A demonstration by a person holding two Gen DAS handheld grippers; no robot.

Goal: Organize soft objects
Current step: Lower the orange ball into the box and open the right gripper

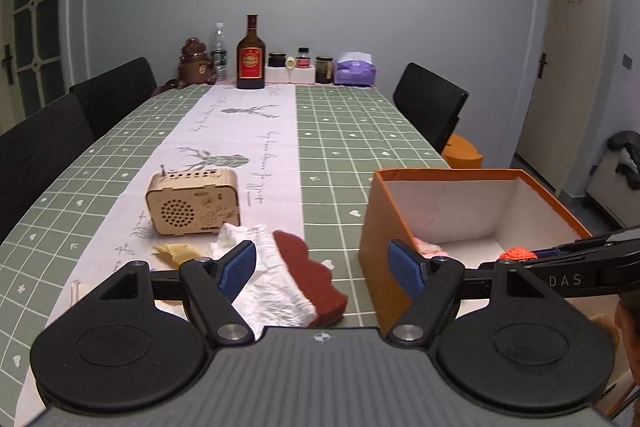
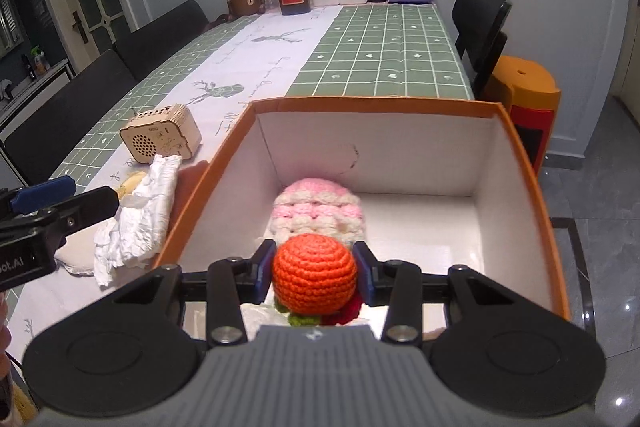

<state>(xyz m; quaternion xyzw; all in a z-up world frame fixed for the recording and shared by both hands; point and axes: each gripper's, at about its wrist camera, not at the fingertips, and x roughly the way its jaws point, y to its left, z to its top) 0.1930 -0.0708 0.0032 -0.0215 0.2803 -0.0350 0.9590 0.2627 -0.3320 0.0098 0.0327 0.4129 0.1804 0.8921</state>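
My right gripper [image 2: 314,273] is shut on an orange crocheted ball [image 2: 314,275] and holds it over the near end of an open orange box [image 2: 524,163]. A pink and cream crocheted piece [image 2: 316,211] lies on the box floor beyond it. The ball [image 1: 518,253] and box [image 1: 376,235] also show in the left wrist view. My left gripper [image 1: 322,269] is open and empty, above a crumpled white cloth [image 1: 276,291] and a dark red sponge [image 1: 310,267] just left of the box. A yellowish soft piece [image 1: 176,251] lies beside the cloth.
A small wooden radio [image 1: 193,203] stands behind the cloth. Bottles, jars, a brown bear figure [image 1: 194,61] and a purple tissue pack [image 1: 355,69] line the table's far end. Black chairs stand on both sides. An orange stool [image 2: 524,91] stands right of the table.
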